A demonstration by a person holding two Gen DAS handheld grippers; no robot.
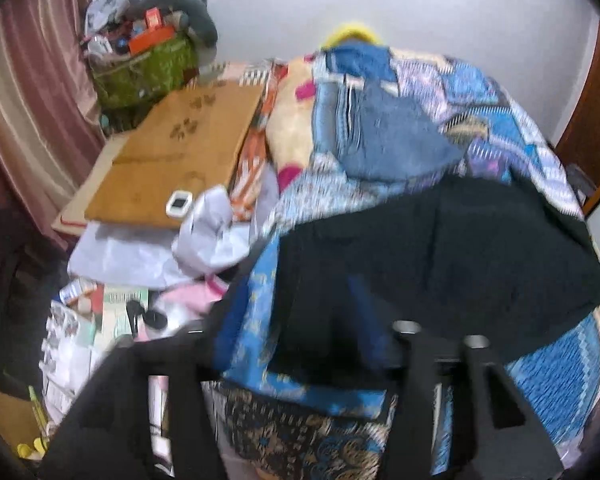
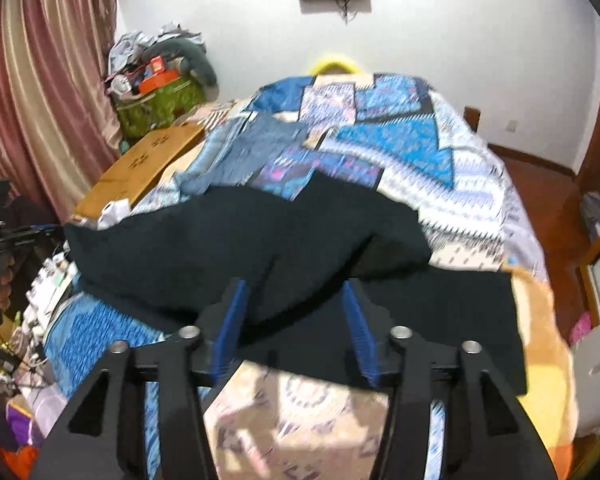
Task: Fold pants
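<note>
Black pants (image 2: 236, 248) lie spread across the near part of a bed with a blue patchwork cover (image 2: 400, 148); they also show in the left wrist view (image 1: 440, 248). My right gripper (image 2: 296, 300) is open, its blue-padded fingers (image 2: 236, 320) apart just above the near black fabric, which is rumpled into a raised fold. My left gripper (image 1: 300, 312) is low over the pants' left part; black cloth covers its fingertips, so its state is unclear. The frames are motion-blurred.
Folded blue jeans (image 1: 388, 132) lie farther up the bed. A wooden board (image 1: 180, 148) with a small white device (image 1: 179, 203) sits left of the bed. A green bag of clutter (image 1: 148, 68) stands by the pink curtain (image 1: 24, 92). Clutter covers the floor at left.
</note>
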